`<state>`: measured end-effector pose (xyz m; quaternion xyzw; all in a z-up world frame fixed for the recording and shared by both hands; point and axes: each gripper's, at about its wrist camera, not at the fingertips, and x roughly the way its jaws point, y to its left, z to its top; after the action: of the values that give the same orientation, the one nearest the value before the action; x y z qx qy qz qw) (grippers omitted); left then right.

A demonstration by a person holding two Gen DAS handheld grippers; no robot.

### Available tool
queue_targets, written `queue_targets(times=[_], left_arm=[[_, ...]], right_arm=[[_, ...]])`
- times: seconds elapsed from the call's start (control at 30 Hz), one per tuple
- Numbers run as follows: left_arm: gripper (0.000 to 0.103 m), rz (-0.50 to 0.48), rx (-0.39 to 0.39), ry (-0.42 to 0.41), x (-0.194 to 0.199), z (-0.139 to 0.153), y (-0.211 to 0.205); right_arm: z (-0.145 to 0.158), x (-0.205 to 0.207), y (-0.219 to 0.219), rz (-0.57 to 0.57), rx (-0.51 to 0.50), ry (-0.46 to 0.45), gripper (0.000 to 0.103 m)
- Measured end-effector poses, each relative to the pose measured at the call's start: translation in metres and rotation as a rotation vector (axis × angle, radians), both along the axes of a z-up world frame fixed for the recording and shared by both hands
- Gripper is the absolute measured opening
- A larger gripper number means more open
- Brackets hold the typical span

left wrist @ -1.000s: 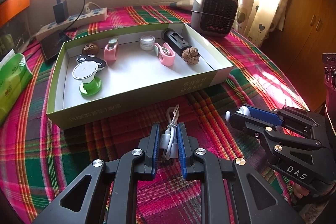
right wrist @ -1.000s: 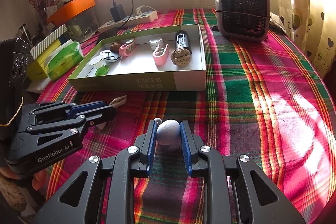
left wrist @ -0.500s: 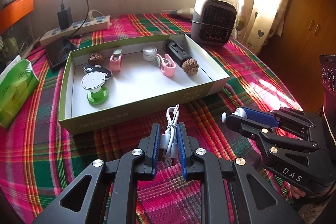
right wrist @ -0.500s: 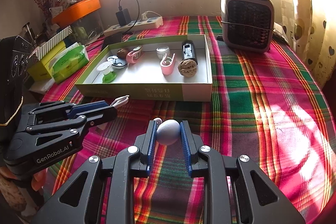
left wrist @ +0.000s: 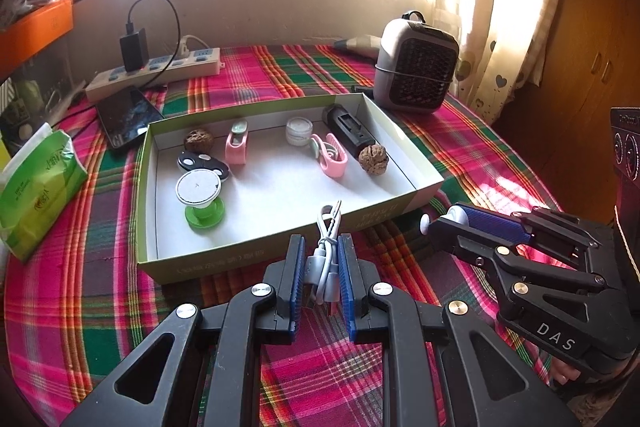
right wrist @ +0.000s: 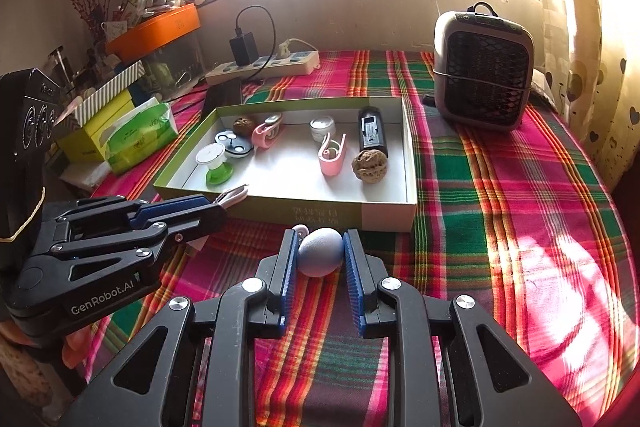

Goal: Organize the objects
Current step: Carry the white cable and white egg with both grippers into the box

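Note:
My left gripper [left wrist: 319, 247] is shut on a coiled white cable [left wrist: 325, 259] and holds it above the cloth, just in front of the green-sided box [left wrist: 256, 251]. It also shows in the right wrist view [right wrist: 218, 205]. My right gripper [right wrist: 320, 247] is shut on a pale blue egg-shaped object [right wrist: 320, 251], to the right of the left gripper and in front of the box [right wrist: 392, 217]. It also shows in the left wrist view [left wrist: 430, 223]. The box holds two walnuts [left wrist: 373, 157], two pink clips [left wrist: 331, 159], a black case [left wrist: 349, 129], a small jar [left wrist: 299, 131] and a green-based stand [left wrist: 200, 193].
A grey heater [left wrist: 416, 67] stands behind the box on the right. A power strip [left wrist: 156, 73] and a phone [left wrist: 128, 115] lie at the back left. A green tissue pack [left wrist: 36, 183] lies left of the box. The plaid cloth [right wrist: 500, 207] covers the table.
Both grippers have risen and drawn back with their loads; the box now sits farther off and is seen from higher up. The grips are unchanged.

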<state>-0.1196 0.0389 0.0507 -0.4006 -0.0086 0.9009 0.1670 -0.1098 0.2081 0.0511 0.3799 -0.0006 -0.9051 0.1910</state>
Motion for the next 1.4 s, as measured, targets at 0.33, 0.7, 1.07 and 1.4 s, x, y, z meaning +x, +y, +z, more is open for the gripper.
queue_targets(times=[0.33,0.7,1.07,1.4], left_arm=[[0.015,0.019,0.004,0.02,-0.014,0.007,-0.007],[0.015,0.051,0.004,0.021,-0.039,0.006,-0.014],[0.015,0.062,0.003,0.005,-0.061,-0.001,-0.012],[0.015,0.063,-0.014,-0.017,-0.075,-0.01,-0.007]], right_arm=[[0.008,-0.016,-0.005,-0.001,0.001,0.021,0.024],[0.008,-0.041,-0.011,-0.001,-0.005,0.022,0.024],[-0.001,-0.061,-0.013,0.005,-0.005,-0.006,0.024],[-0.015,-0.073,-0.012,0.004,-0.003,-0.054,0.024]])
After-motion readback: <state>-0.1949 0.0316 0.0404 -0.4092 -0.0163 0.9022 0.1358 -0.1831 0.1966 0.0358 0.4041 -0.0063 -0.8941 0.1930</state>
